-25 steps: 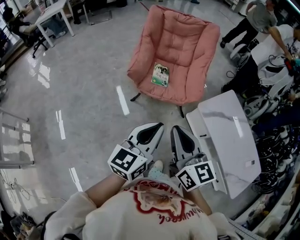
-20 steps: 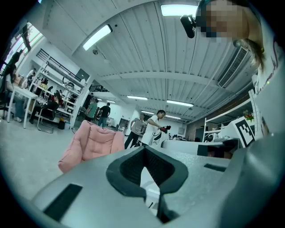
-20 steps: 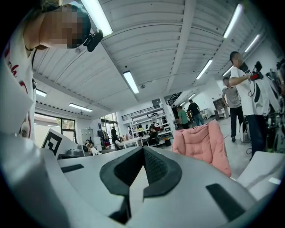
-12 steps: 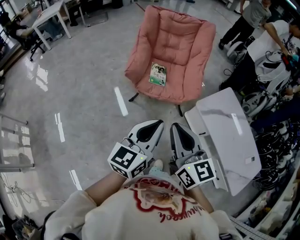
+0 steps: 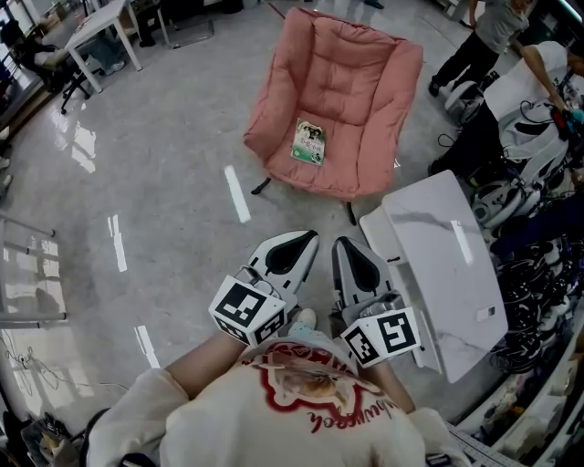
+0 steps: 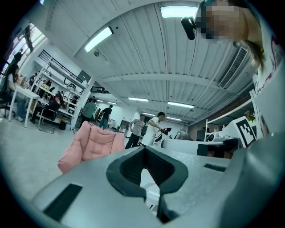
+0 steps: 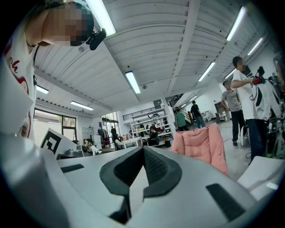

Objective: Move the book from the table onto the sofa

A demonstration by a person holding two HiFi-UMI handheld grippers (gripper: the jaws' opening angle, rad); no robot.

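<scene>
A small green-covered book (image 5: 309, 142) lies flat on the seat of the pink padded sofa chair (image 5: 351, 82), near its front edge. The chair also shows in the left gripper view (image 6: 91, 144) and the right gripper view (image 7: 200, 147). My left gripper (image 5: 310, 241) and right gripper (image 5: 345, 250) are held side by side close to my body, well short of the chair, pointing level toward it. Both have their jaws shut with nothing between them. The white table (image 5: 447, 264) stands just to the right of my right gripper, its top bare.
People stand and work at the upper right (image 5: 497, 41) among cables and equipment on the floor (image 5: 538, 274). A white desk (image 5: 96, 27) with seated people is at the upper left. Grey glossy floor (image 5: 155, 173) lies between me and the chair.
</scene>
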